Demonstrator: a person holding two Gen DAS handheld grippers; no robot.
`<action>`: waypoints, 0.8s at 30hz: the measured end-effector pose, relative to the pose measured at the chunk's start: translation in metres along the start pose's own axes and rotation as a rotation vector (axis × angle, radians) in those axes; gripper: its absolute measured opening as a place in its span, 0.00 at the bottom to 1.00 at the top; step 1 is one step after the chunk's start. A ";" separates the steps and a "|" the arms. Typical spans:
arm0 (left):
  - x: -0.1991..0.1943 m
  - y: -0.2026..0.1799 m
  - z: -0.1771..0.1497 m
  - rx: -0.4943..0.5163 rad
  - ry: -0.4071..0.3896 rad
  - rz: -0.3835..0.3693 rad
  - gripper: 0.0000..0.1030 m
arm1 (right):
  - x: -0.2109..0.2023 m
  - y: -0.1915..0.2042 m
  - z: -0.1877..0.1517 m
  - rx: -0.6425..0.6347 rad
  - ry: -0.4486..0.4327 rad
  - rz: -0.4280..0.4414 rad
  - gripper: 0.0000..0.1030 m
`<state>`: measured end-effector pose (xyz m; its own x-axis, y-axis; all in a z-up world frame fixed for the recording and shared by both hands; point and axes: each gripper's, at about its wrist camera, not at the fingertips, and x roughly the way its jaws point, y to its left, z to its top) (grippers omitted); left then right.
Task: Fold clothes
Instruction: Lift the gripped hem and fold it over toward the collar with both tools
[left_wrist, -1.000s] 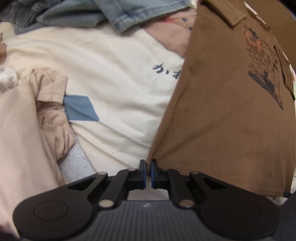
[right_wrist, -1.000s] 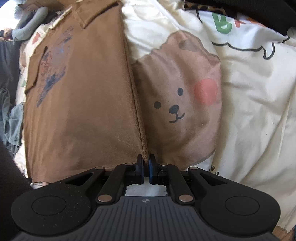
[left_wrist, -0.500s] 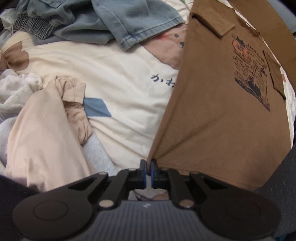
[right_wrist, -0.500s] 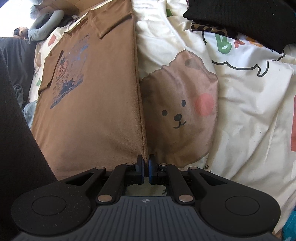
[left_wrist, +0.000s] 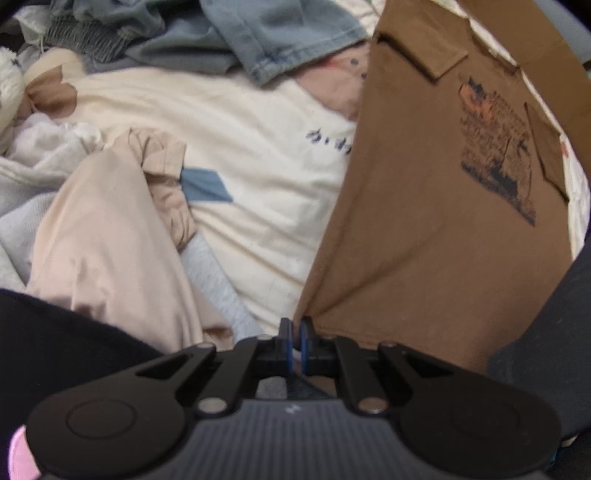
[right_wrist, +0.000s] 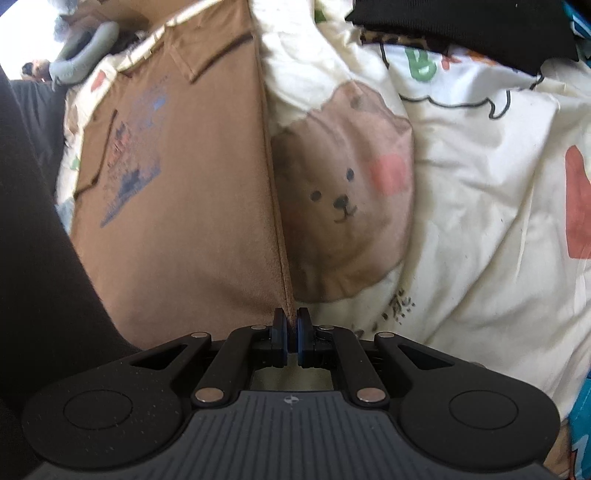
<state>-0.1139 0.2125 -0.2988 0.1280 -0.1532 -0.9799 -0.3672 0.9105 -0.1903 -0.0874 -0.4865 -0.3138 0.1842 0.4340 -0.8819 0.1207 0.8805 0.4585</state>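
Note:
A brown T-shirt (left_wrist: 436, 221) with a dark printed graphic lies stretched over a cream bedsheet, its sleeves folded in. My left gripper (left_wrist: 295, 326) is shut on the shirt's near left hem corner. My right gripper (right_wrist: 291, 317) is shut on the near right hem corner of the same shirt (right_wrist: 177, 206). The hem between the two corners is lifted toward me and the cloth is taut.
A pile of clothes lies to the left: a peach garment (left_wrist: 107, 240), blue denim (left_wrist: 280, 33), white and grey pieces. The cream sheet shows a bear print (right_wrist: 340, 192). A black garment (right_wrist: 461, 22) lies at the far right. A dark clothed body part (right_wrist: 33, 258) fills the left.
Both grippers have lifted and drawn back toward me with the hem corners. More of the clothes pile and the black garment have come into view.

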 end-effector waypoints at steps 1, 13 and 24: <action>-0.003 -0.001 0.003 0.000 -0.011 -0.004 0.04 | -0.003 0.001 0.002 0.001 -0.011 0.008 0.02; -0.059 -0.018 0.050 -0.018 -0.177 -0.087 0.04 | -0.046 0.036 0.055 -0.042 -0.174 0.112 0.02; -0.093 -0.032 0.105 0.034 -0.302 -0.108 0.04 | -0.069 0.069 0.116 -0.103 -0.281 0.191 0.02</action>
<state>-0.0168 0.2380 -0.1949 0.4338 -0.1339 -0.8910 -0.3060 0.9082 -0.2855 0.0214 -0.4776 -0.2087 0.4570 0.5356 -0.7101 -0.0383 0.8095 0.5859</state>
